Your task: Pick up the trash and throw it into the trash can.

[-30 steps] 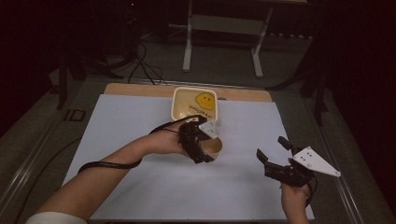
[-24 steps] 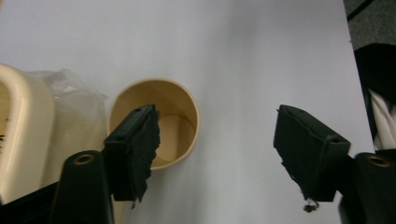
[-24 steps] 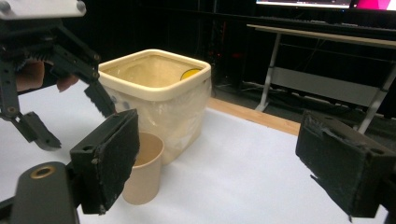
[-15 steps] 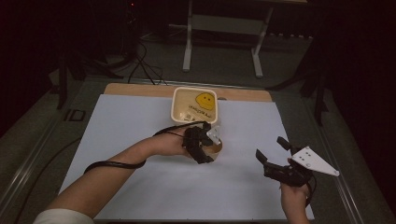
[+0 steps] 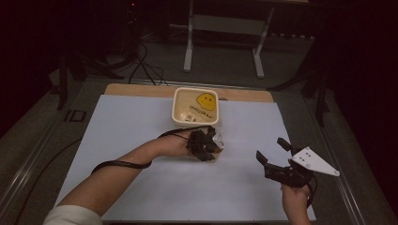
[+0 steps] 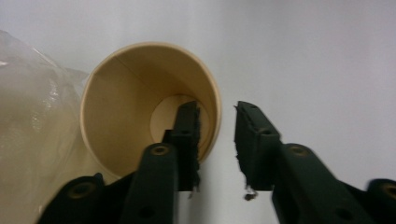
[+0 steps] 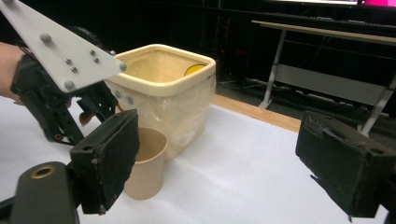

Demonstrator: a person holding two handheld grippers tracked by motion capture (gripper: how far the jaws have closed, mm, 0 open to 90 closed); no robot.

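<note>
A tan paper cup (image 6: 121, 107) stands upright on the white table sheet (image 5: 141, 136), just in front of a cream square tub (image 5: 176, 105) with a yellow smiley inside. My left gripper (image 5: 206, 147) points down over the cup. One jaw is inside the cup against its wall and the other is outside. The jaws have just been closing, with the cup wall between them and a strip of table still showing beside the outer jaw. My right gripper (image 5: 269, 147) is held open at the table's right, empty, facing the cup (image 7: 147, 163) and tub (image 7: 163, 84).
Clear plastic wrap (image 6: 32, 116) clings to the tub's side next to the cup. A wooden board edge (image 5: 141, 89) runs behind the sheet. A metal stand (image 5: 223, 28) and cables lie on the dark floor beyond.
My left gripper has sunk onto the cup and its jaws have narrowed around the cup wall. The right gripper has kept still.
</note>
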